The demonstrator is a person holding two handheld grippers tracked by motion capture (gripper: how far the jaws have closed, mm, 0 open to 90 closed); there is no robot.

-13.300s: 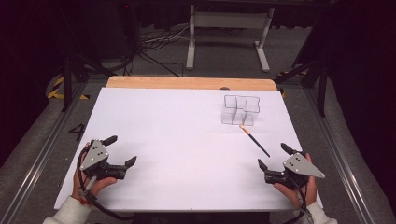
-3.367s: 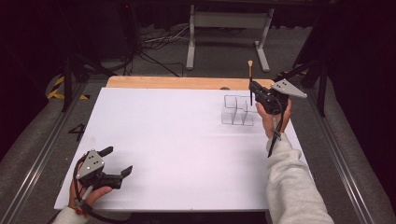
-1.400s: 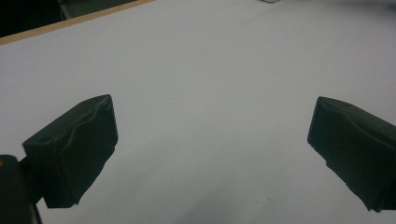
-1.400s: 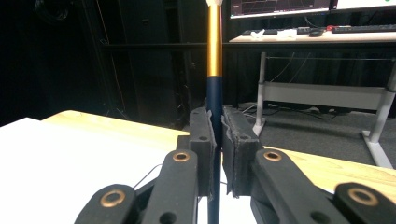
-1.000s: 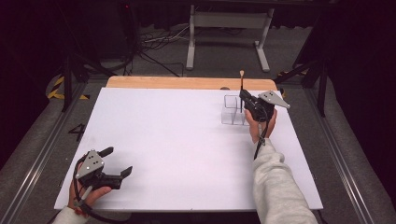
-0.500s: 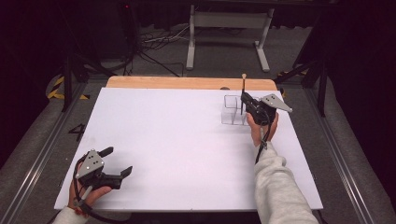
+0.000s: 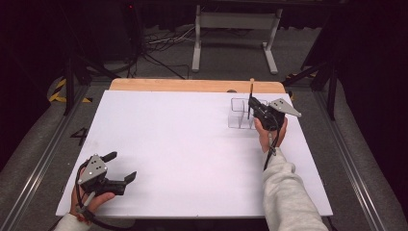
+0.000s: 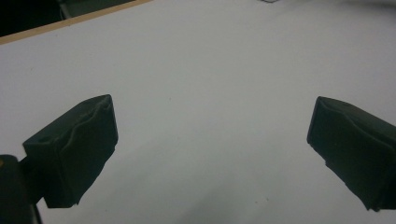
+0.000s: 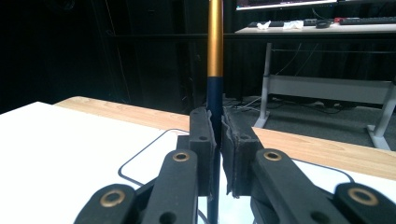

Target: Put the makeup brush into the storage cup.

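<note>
Now right gripper (image 7: 252,102) holds pencil (image 7: 250,96) upright over clear organizer (image 7: 236,115)

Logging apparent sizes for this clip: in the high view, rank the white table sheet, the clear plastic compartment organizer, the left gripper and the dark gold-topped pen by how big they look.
1. White table sheet, by far the largest.
2. Left gripper, though it sits nearer the camera, which inflates it.
3. Clear plastic compartment organizer, close to the gripper in apparent size, so this order is unsure.
4. Dark gold-topped pen, a thin upright sliver.
</note>
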